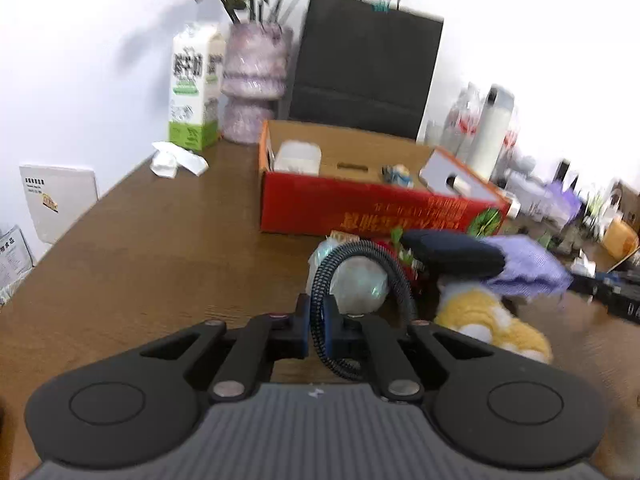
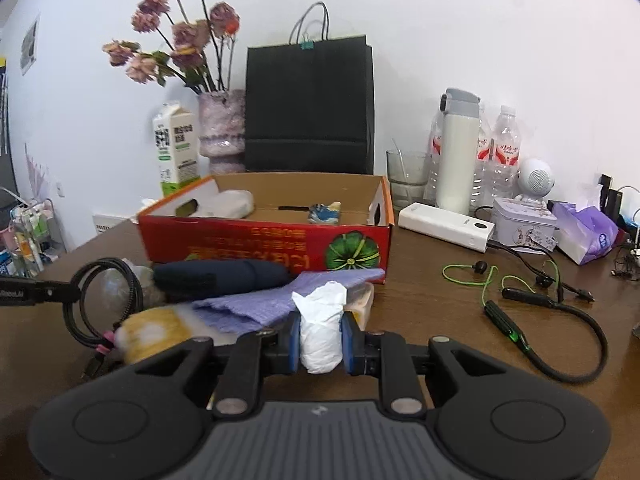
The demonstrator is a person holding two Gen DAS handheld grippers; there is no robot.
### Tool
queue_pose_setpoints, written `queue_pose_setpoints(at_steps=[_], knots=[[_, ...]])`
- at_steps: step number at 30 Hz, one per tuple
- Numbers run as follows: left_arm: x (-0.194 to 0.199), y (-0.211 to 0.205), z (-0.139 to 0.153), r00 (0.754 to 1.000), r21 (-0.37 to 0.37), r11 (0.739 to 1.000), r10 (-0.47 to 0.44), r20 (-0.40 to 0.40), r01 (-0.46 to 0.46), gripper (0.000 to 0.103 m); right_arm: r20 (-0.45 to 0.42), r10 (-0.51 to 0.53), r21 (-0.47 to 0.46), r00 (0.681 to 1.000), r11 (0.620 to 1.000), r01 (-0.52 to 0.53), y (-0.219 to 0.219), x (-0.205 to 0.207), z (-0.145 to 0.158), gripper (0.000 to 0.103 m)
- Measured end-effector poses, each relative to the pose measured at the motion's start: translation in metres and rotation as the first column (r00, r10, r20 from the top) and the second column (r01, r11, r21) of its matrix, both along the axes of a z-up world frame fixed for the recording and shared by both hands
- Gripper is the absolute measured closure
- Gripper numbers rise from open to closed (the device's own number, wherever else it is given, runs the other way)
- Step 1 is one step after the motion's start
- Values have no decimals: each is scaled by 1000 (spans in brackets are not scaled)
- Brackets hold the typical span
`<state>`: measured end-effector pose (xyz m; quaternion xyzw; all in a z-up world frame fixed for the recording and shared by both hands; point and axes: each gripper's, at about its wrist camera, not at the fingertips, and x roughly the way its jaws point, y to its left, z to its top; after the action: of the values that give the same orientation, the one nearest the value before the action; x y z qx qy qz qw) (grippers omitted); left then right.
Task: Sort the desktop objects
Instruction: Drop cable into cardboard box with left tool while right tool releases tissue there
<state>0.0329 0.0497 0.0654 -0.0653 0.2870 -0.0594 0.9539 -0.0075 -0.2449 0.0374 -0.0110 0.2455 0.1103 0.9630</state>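
A braided, woven-sheathed cable, crumpled white tissue paper, a glossy-printed cardboard box, on a wood-grain surface.

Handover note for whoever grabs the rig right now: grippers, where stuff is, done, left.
Left gripper: shut on the braided cable, loop raised off the table.
Right gripper: shut on a crumpled white tissue.
Red cardboard box sits open behind the pile; a white lump and a small blue item are already in it.
Left on the desk: dark case, purple cloth, yellow plush, green earphones, power bank.
Next, probably: drop both held items, then clear the pile.
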Motion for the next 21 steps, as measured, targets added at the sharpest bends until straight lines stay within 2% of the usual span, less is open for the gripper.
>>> queue_pose_setpoints(at_steps=[2,4,6,10,15,21], knots=[[-16,3,11,998,16,1000,-6,56,5,96,16,2,18,1000,1000,-2,0,-18,6,84],[-27,0,24,998,55,999,-2,60,-1,96,36,-6,13,999,1000,5,2,-34,12,84],[-40,0,37,997,25,999,-36,74,35,96,57,-14,4,998,1000,14,2,-47,19,84],[-55,-1,52,990,-10,998,-56,132,58,96,86,-15,45,996,999,12,0,-67,35,84],[-71,-9,67,984,-18,997,-75,160,79,96,117,-3,24,993,1000,0,9,-88,47,84],[-62,-11,96,972,-35,992,-115,204,124,96,138,36,41,990,998,-42,10,-88,70,84]])
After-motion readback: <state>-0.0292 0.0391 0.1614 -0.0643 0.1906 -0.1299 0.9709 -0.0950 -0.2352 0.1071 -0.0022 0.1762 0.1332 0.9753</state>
